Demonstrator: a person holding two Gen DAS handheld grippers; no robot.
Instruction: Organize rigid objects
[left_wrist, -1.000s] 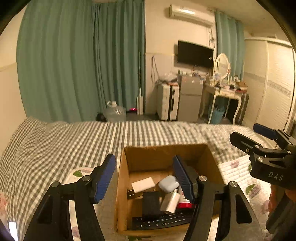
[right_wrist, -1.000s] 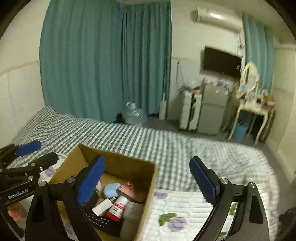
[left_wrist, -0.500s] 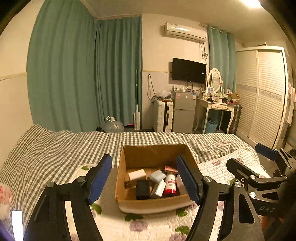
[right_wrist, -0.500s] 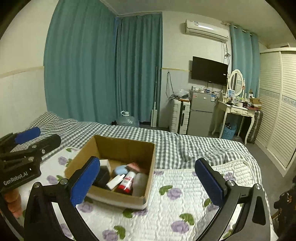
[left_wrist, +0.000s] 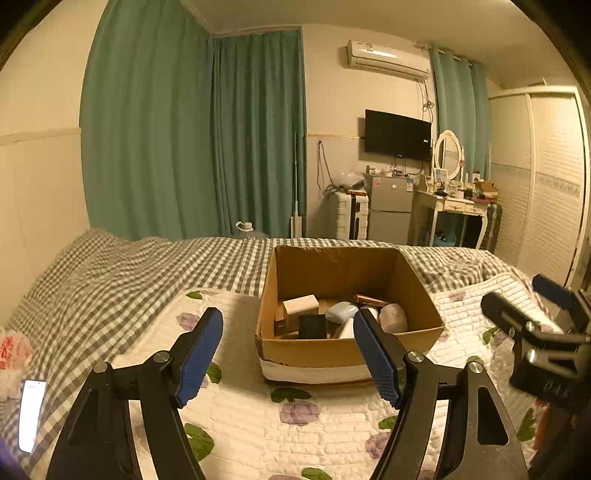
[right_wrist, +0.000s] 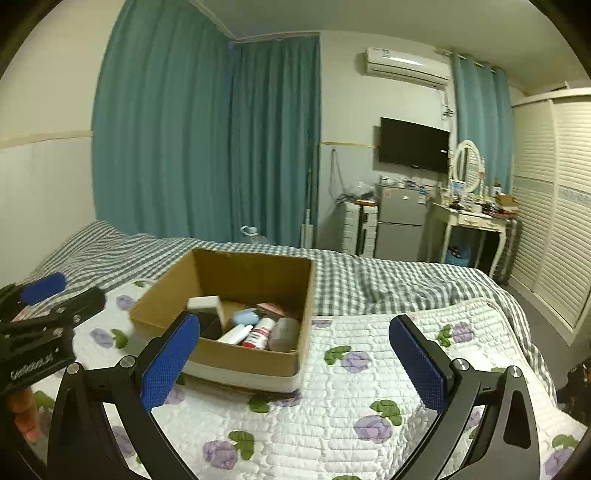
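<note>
An open cardboard box stands on the floral quilt and also shows in the right wrist view. Inside lie a white box, a black box, a pale blue case, a red-and-white bottle, a white tube and a grey rounded object. My left gripper is open and empty, in front of the box. My right gripper is open and empty, in front of the box's right corner. Each gripper shows at the edge of the other's view.
The floral quilt lies over a checked bedspread. A lit phone lies at the bed's left edge. Beyond the bed stand curtains, a fridge, a dressing table and a wardrobe.
Both grippers have pulled back and up from the box; one second ago they hung close over it. Both stay open and empty. The box's contents have not moved.
</note>
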